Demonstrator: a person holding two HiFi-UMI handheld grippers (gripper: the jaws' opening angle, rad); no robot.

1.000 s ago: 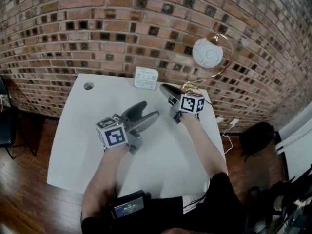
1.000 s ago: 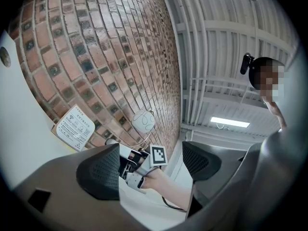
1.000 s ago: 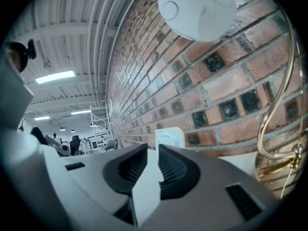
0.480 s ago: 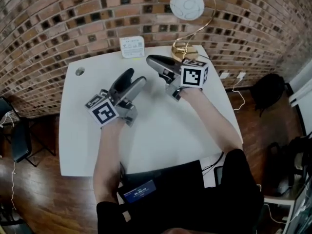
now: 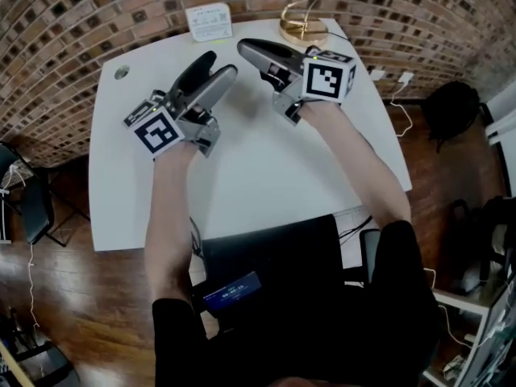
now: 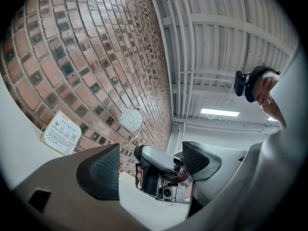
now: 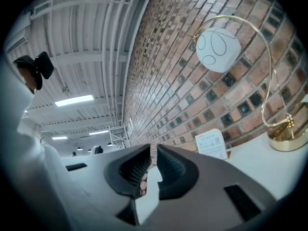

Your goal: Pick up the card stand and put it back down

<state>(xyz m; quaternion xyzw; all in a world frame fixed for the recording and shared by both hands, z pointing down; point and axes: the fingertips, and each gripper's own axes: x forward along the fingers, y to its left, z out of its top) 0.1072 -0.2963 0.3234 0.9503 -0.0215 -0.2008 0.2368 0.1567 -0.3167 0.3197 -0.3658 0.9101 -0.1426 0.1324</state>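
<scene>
Little legible print: one card, two coded cubes, one small screen.

We see a wireless-signal symbol in the top corner of the white card stand (image 6: 61,138) at the back of the bench (image 5: 266,176); the fine print under it is too small to read in any view. The left cube (image 5: 157,132) on the left hand-held gripper (image 5: 216,63) and the right cube (image 5: 329,77) on the right hand-held gripper (image 5: 248,48) carry black-and-white square coded markers. The dark screen (image 5: 232,290) at the person's lap shows pale blue characters that we cannot make out.
</scene>
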